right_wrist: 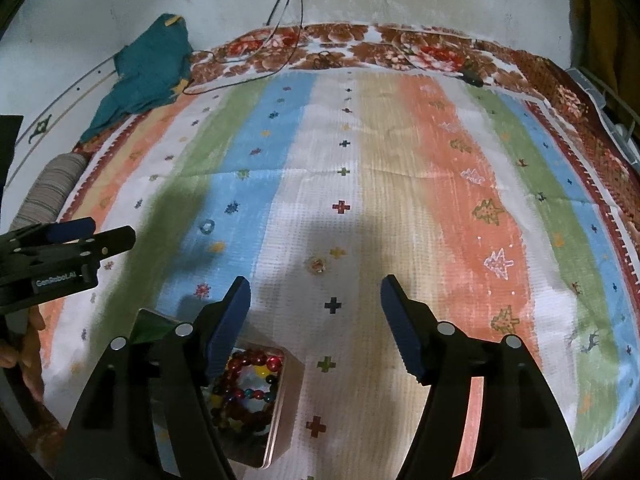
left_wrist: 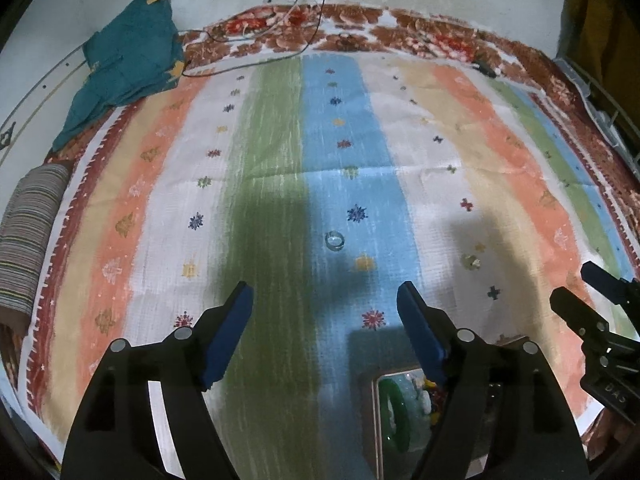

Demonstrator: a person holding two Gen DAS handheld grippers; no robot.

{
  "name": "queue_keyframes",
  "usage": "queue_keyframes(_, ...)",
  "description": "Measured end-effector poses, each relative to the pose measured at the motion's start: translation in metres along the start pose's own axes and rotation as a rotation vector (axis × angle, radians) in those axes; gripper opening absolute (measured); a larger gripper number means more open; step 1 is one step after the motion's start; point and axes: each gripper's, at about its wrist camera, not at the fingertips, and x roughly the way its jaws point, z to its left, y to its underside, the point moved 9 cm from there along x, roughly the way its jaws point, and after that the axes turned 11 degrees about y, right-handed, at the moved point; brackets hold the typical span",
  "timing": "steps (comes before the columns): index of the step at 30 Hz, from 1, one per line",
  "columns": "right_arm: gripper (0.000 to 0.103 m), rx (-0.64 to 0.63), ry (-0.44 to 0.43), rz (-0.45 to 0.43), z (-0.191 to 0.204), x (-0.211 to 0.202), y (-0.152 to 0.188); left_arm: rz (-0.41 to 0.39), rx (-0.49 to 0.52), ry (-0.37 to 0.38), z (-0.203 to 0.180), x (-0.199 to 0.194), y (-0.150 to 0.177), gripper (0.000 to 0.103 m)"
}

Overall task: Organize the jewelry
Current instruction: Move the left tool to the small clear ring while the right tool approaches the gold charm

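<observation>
Left wrist view: striped cloth (left_wrist: 280, 184) under everything, teal fabric (left_wrist: 128, 60) and loose cables (left_wrist: 304, 12) far behind. Left gripper (left_wrist: 325, 300) spread wide, nothing between the fingers. Clear ring (left_wrist: 334, 240) just ahead on the blue stripe, second ring (left_wrist: 470, 261) further right. Jewelry box (left_wrist: 394, 412) partly hidden behind the right finger.

Right wrist view: right gripper (right_wrist: 315, 294) also spread and empty. Second ring (right_wrist: 317, 265) just ahead of the fingertips, clear ring (right_wrist: 207, 225) to the left. Box with beaded bracelets (right_wrist: 250, 384) below the left finger.

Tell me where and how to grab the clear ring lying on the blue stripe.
The clear ring lies flat, nothing touching it. Bring the open left claw down from above and pinch across its outer rim on opposite sides, since a flat band likely gives no side purchase.
</observation>
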Motion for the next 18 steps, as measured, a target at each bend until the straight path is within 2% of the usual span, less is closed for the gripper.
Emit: queue_keyframes(18,0.067,-0.045,0.016,0.055,0.006,0.037,-0.007,0.043,0.0,-0.02,0.007,0.037,-0.013,0.074)
